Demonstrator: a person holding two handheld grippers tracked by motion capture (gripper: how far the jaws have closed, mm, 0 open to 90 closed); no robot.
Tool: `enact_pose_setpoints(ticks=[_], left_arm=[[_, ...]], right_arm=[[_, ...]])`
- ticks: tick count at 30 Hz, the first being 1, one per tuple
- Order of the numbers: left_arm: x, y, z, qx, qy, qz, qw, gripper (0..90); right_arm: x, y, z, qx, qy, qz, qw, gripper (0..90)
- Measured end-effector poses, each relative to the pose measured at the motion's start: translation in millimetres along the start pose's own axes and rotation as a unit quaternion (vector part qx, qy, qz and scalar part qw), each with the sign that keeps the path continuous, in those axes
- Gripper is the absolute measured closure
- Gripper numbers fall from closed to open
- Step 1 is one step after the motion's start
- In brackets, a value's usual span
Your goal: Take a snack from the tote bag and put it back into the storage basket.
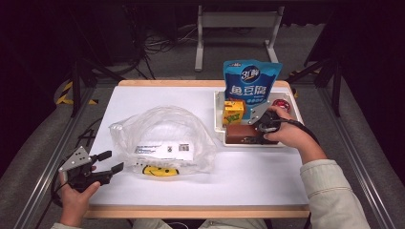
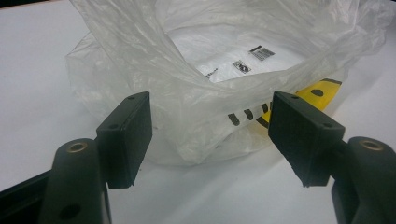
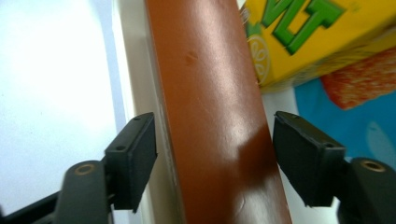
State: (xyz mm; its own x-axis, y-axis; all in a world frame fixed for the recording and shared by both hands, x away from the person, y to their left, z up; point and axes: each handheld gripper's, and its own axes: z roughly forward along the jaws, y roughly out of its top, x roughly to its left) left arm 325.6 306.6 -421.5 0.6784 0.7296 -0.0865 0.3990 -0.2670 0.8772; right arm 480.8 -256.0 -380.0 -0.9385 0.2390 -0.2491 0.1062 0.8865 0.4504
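A brown box (image 1: 236,133) lies along the front of a white tray (image 1: 218,109) at the table's right. My right gripper (image 1: 250,138) reaches down over it. In the right gripper view the box (image 3: 210,93) runs between the pads of my right gripper (image 3: 215,149), with a gap on each side, so it is open. A clear plastic bag (image 1: 162,138) with a yellow smiley print (image 1: 160,170) lies mid-table. My left gripper (image 1: 112,161) rests open at the front left, pointing at the bag (image 2: 210,56); nothing sits between the pads of that left gripper (image 2: 210,135).
Behind the brown box in the tray stand a yellow drink carton (image 1: 233,112) and a tall blue pouch (image 1: 251,81), with a red round item (image 1: 282,103) at the tray's right. The tray's rim (image 3: 135,70) lies beside the box.
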Motion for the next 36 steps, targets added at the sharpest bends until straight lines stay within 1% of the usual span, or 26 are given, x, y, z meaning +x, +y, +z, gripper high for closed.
enact_pose_setpoints(ticks=[1,2,3,6,8,10,11,12,13,17,23,25,27,28,29,30,31,32,35,36], left_arm=[[-0.2,0.3,0.8,0.0,-0.001,0.002,1.0,31.1],[-0.2,0.3,0.8,0.0,-0.001,0.002,1.0,31.1],[-0.2,0.5,1.1,0.0,-0.001,0.002,1.0,31.1],[0.2,0.8,0.8,-0.001,-0.002,0.002,1.0,31.1],[0.0,1.1,0.7,-0.003,-0.002,0.001,1.0,31.1],[-0.2,1.8,1.1,-0.004,-0.003,0.002,1.0,31.1],[-0.6,2.1,1.3,-0.003,-0.004,0.001,1.0,31.1],[-1.0,2.3,1.5,-0.003,-0.004,0.001,1.0,31.1],[-1.1,2.5,1.7,-0.004,-0.004,0.003,1.0,31.1],[-1.1,2.7,1.5,-0.004,-0.006,0.004,1.0,31.1],[-1.5,2.5,1.0,-0.006,-0.009,0.003,0.9999,31.0],[-1.4,2.3,0.6,-0.01,-0.011,0.003,0.9999,30.9],[-1.6,2.3,0.6,-0.011,-0.012,0.003,0.9999,30.9],[-1.5,2.3,0.8,-0.01,-0.012,0.005,0.9999,30.9],[-1.5,2.3,0.8,-0.01,-0.012,0.005,0.9999,30.9],[-1.8,2.5,0.8,-0.009,-0.014,0.005,0.9999,30.9],[-1.8,2.5,0.8,-0.009,-0.014,0.005,0.9999,30.8],[-1.8,2.6,0.8,-0.01,-0.014,0.006,0.9998,30.8],[-2.1,2.7,0.2,-0.01,-0.014,0.006,0.9998,30.8],[-2.1,2.7,0.1,-0.01,-0.014,0.006,0.9998,30.8]], right_arm=[[0.7,-0.3,-2.7,-0.006,-0.004,0.001,1.0,28.9],[0.7,-0.3,-2.7,-0.006,-0.004,0.001,1.0,28.9],[2.5,-0.3,-7.9,-0.013,-0.012,0.001,0.9998,28.9],[7.8,0.9,-21.6,-0.032,-0.025,0.004,0.9991,29.1],[14.2,2.0,-32.0,-0.053,-0.034,0.017,0.9979,28.7],[21.1,2.8,-39.7,-0.083,-0.036,0.046,0.9948,24.9],[24.9,3.1,-42.9,-0.102,-0.036,0.062,0.9922,24.3],[28.5,3.5,-45.9,-0.116,-0.038,0.067,0.9903,24.3],[31.8,4.1,-48.5,-0.125,-0.044,0.068,0.9889,24.3],[43.8,6.4,-55.9,-0.148,-0.058,0.076,0.9844,23.0],[62.7,8.9,-57.7,-0.173,-0.058,0.101,0.978,18.6],[68.7,8.2,-57.7,-0.182,-0.062,0.113,0.9747,18.6],[74.6,7.0,-57.9,-0.194,-0.065,0.126,0.9708,18.6],[76.9,6.6,-57.9,-0.197,-0.066,0.13,0.9694,18.6],[76.9,6.6,-57.9,-0.197,-0.066,0.13,0.9694,18.6],[83.9,5.4,-57.0,-0.204,-0.07,0.138,0.9665,18.6],[83.9,5.4,-57.0,-0.204,-0.07,0.138,0.9665,18.6],[86.4,5.0,-56.2,-0.208,-0.071,0.144,0.9649,18.6],[93.3,4.7,-53.5,-0.207,-0.078,0.151,0.9636,18.6],[95.8,4.9,-52.5,-0.209,-0.08,0.156,0.9619,18.7]])
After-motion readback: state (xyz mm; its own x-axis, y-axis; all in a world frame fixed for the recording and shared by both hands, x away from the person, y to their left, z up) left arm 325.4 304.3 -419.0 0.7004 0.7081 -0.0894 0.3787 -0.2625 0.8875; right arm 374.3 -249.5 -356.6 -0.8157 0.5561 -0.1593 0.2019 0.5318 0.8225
